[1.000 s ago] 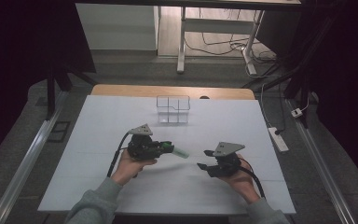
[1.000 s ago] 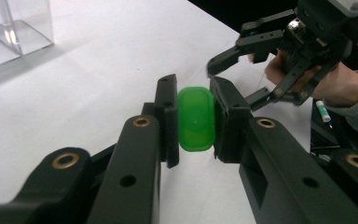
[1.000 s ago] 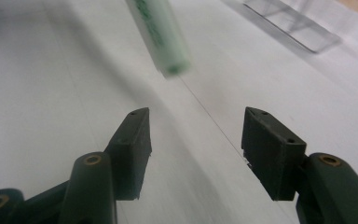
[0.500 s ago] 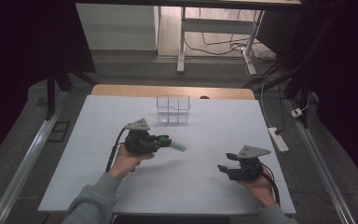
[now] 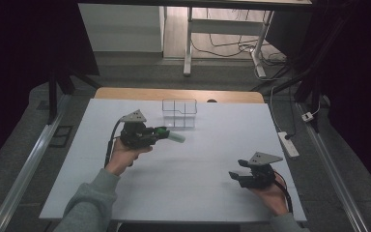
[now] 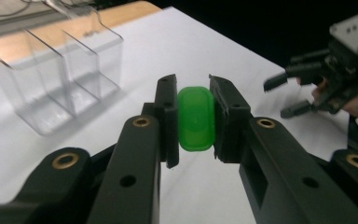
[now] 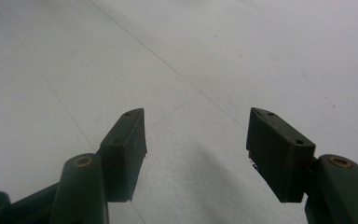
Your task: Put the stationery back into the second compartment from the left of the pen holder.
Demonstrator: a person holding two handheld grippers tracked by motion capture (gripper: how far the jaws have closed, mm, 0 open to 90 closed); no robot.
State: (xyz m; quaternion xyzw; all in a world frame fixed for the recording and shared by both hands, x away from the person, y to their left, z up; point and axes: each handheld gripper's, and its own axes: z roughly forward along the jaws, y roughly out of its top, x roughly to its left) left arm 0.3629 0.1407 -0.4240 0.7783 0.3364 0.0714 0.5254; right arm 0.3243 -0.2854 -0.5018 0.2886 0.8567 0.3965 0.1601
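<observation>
The left gripper (image 5: pixel 160 133) is clamped on a green-capped marker (image 5: pixel 170 135), held above the white table (image 5: pixel 198 159) just in front of the clear divided organizer (image 5: pixel 179 113). Well apart, near the table's front right edge, the right gripper (image 5: pixel 235 169) hangs with its 2 jaws spread, grasping nothing.

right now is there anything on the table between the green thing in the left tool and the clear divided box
Nothing visible. The left tool is shut on the green-capped tube, and the white table between it and the clear divided box is bare. The right tool is open, off near the table's front right, well out of that path.
</observation>
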